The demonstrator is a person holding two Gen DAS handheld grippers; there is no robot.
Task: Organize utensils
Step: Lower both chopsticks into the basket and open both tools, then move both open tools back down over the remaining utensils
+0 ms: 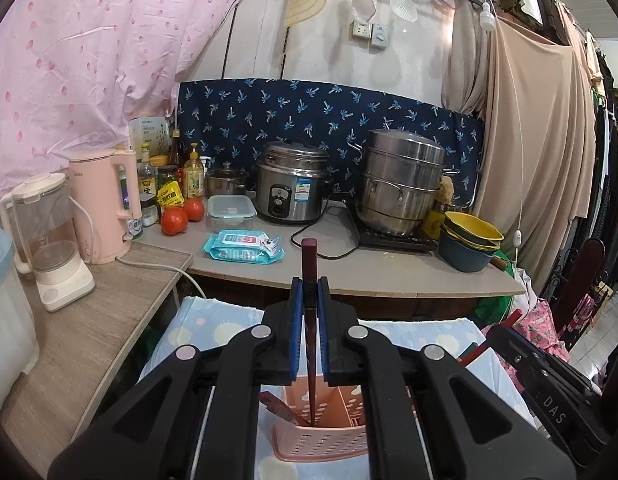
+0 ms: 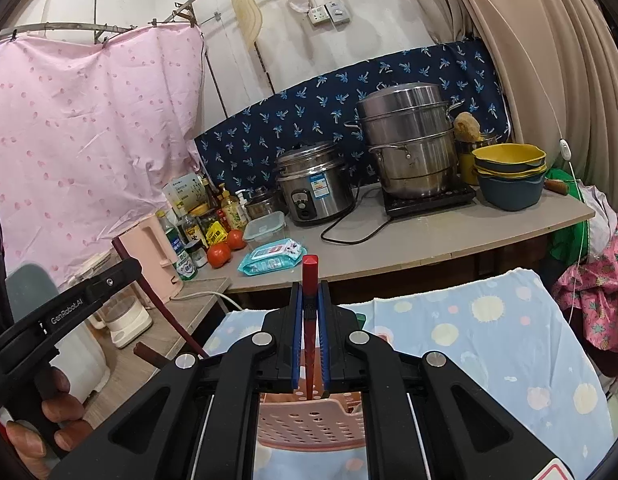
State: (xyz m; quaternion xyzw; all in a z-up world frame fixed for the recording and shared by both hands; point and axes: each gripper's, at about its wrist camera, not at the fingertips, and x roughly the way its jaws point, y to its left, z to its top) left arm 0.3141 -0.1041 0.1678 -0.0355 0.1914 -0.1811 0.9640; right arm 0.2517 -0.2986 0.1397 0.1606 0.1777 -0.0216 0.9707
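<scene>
A pink perforated utensil basket (image 1: 321, 438) stands on the blue dotted cloth (image 1: 429, 334) just below both grippers. My left gripper (image 1: 310, 292) is shut on a dark maroon chopstick (image 1: 309, 258), held upright with its lower tip inside the basket; another dark utensil (image 1: 277, 404) leans in the basket's left side. In the right wrist view my right gripper (image 2: 310, 294) is shut on a red chopstick (image 2: 310, 270), also upright, its tip reaching down over the pink basket (image 2: 309, 424). At the left of that view, a hand holds the left gripper's handle (image 2: 65, 312).
Behind the cloth runs a grey counter (image 1: 389, 270) with a rice cooker (image 1: 291, 182), a steel steamer pot (image 1: 401, 182), stacked bowls (image 1: 469, 244), a wipes pack (image 1: 245, 246), tomatoes (image 1: 175, 220) and bottles. A blender (image 1: 49, 240) and pink kettle (image 1: 105, 204) stand on the left wooden shelf.
</scene>
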